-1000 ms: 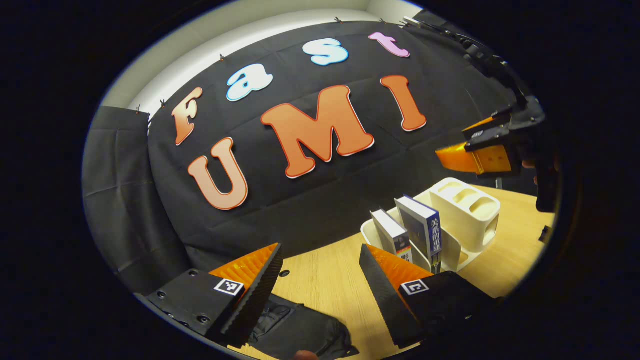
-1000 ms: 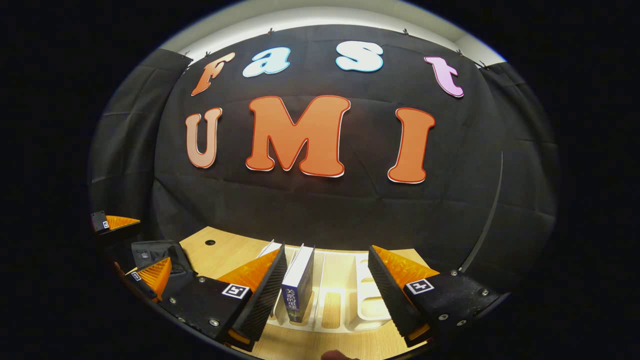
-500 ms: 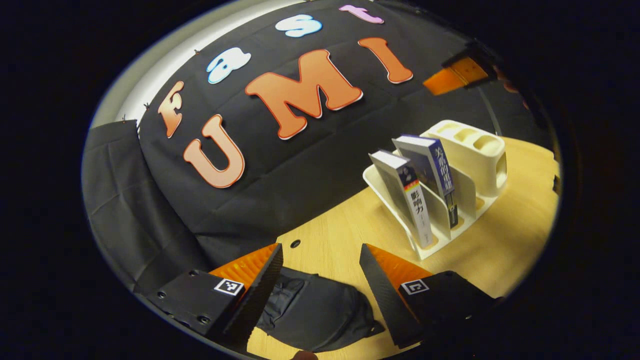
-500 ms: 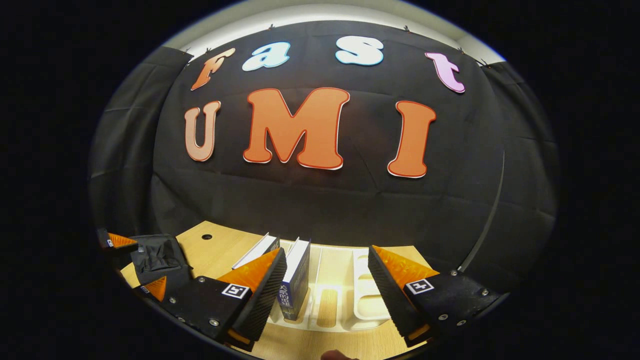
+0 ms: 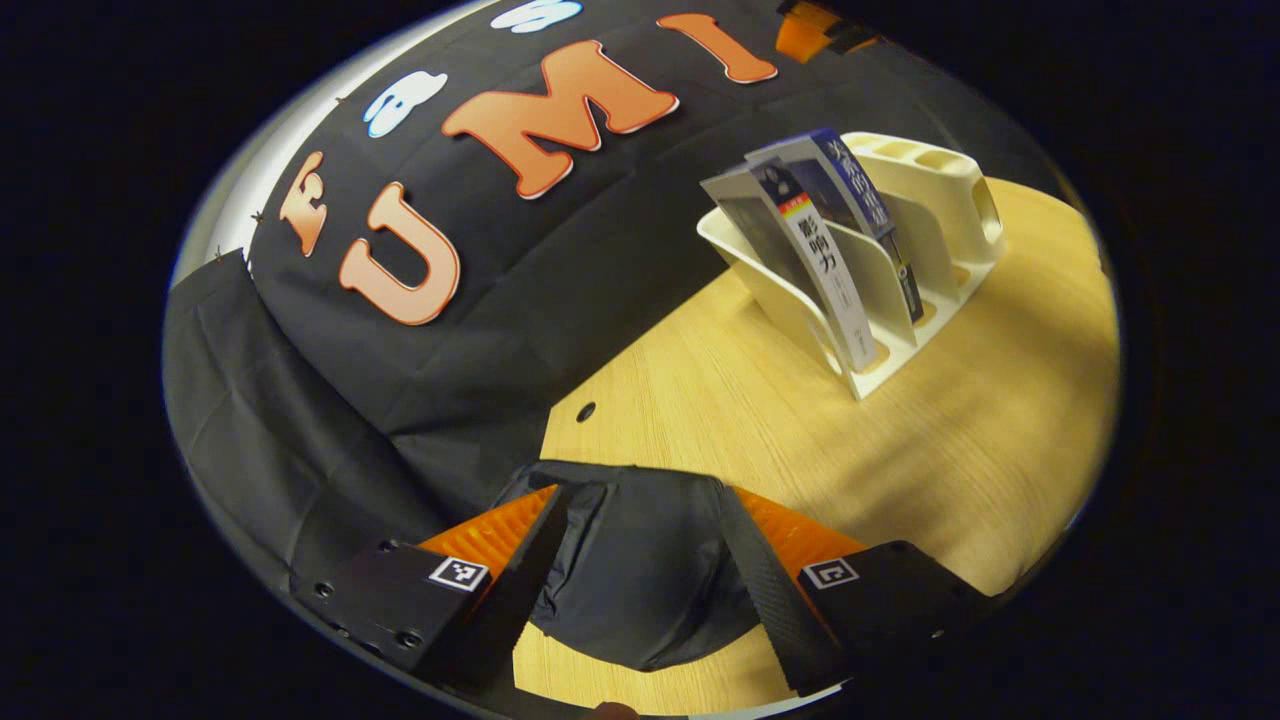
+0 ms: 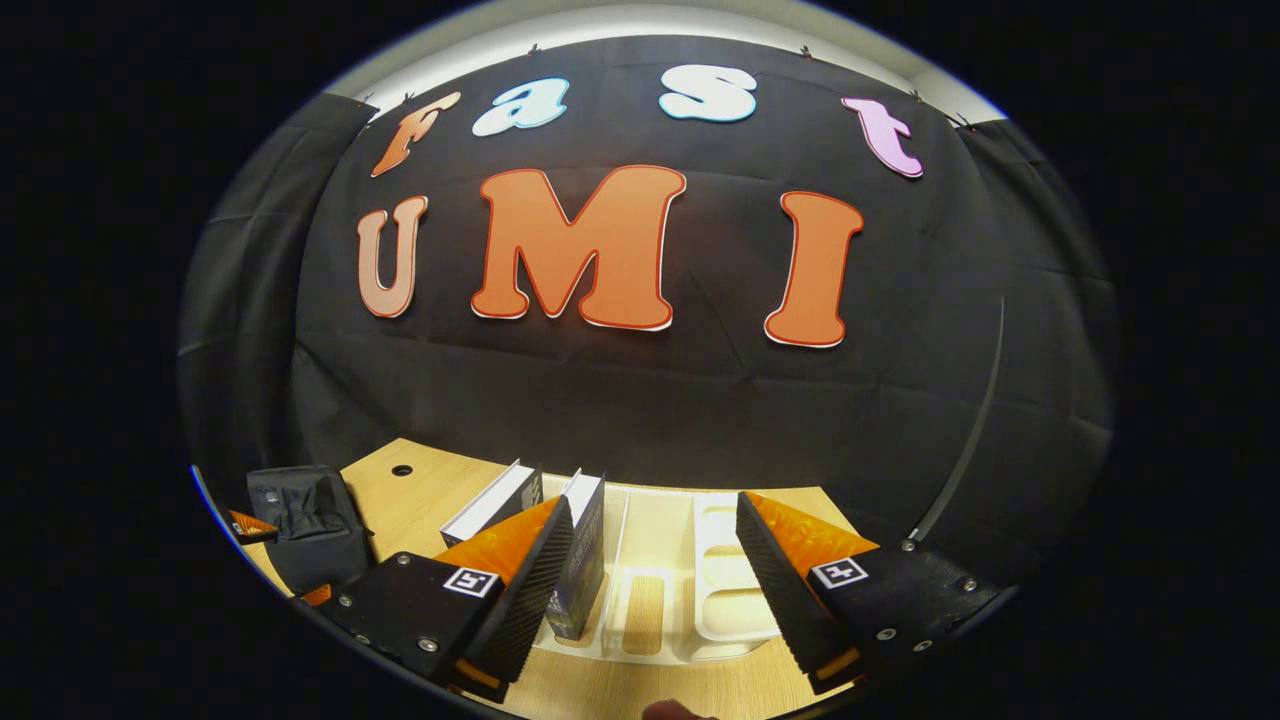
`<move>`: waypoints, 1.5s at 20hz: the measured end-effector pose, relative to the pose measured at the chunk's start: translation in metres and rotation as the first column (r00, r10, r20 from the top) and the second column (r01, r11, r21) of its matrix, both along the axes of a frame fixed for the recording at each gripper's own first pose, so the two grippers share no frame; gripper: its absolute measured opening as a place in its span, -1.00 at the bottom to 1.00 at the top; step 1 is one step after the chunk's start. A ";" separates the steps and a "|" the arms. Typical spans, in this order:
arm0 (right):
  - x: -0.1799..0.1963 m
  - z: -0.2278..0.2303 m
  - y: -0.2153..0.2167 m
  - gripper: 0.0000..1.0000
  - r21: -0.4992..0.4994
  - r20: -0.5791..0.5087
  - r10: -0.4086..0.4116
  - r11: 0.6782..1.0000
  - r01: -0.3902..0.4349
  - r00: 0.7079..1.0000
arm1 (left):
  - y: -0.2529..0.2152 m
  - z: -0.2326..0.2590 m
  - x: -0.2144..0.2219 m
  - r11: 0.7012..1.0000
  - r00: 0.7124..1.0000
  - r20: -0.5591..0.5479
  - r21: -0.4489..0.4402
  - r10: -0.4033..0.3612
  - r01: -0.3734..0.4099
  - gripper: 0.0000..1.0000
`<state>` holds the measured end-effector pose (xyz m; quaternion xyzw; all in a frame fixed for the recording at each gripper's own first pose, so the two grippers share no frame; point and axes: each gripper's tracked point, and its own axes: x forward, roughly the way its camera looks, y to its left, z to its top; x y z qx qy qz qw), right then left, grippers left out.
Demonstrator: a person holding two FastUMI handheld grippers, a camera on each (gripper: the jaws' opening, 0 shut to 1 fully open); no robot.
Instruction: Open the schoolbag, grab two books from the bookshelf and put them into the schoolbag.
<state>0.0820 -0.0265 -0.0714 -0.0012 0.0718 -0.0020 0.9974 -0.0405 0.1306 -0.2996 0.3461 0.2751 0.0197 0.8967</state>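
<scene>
The right gripper (image 6: 650, 560) hides the bookshelf's (image 6: 725, 590) front — the schoolbag's (image 5: 640, 570) near edge is cut off.

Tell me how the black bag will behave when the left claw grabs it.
Probably floppy: the bag lies slumped and creased on the table. Its cloth would likely bunch between the open left claw. It looks flat, so probably light.

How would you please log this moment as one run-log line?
left hand-held gripper: open over schoolbag | right hand-held gripper: open at bookshelf | books: both shelved | bag: not visibly open

black schoolbag (image 5: 640, 580), cream bookshelf (image 5: 940, 200) — light wood-grain table (image 5: 1000, 430)
</scene>
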 end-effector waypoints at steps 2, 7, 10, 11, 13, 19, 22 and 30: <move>-0.001 -0.002 -0.003 0.94 0.002 -0.005 -0.003 1.000 0.003 1.000 | 0.007 -0.019 -0.005 1.000 0.999 -0.037 0.029 0.001 0.000 0.96; -0.003 -0.003 -0.006 0.94 -0.001 -0.006 -0.010 1.000 0.010 1.000 | 0.025 -0.058 -0.023 0.996 0.994 -0.104 0.082 0.038 -0.029 0.95; -0.005 -0.005 -0.006 0.94 -0.004 -0.010 -0.008 1.000 0.008 1.000 | 0.038 -0.072 -0.028 0.992 0.989 -0.127 0.113 0.069 -0.055 0.95; -0.005 -0.005 -0.005 0.95 -0.004 -0.013 -0.006 1.000 0.006 1.000 | 0.043 -0.075 -0.029 0.990 0.988 -0.131 0.128 0.079 -0.062 0.95; -0.006 -0.006 -0.007 0.94 -0.003 -0.015 -0.008 1.000 0.008 1.000 | 0.050 -0.080 -0.030 0.984 0.987 -0.133 0.163 0.096 -0.073 0.94; -0.008 -0.006 -0.009 0.94 0.001 -0.017 -0.014 1.000 0.014 1.000 | 0.059 -0.079 -0.016 0.967 0.989 -0.103 0.244 0.104 -0.077 0.92; -0.010 -0.006 -0.006 0.94 -0.002 -0.021 -0.006 1.000 0.006 1.000 | 0.061 -0.091 -0.012 0.966 0.986 -0.115 0.241 0.120 -0.089 0.66; -0.016 -0.006 -0.012 0.95 -0.008 -0.018 0.003 1.000 -0.003 1.000 | 0.062 -0.108 0.001 0.963 0.978 -0.166 0.255 0.129 -0.084 -0.34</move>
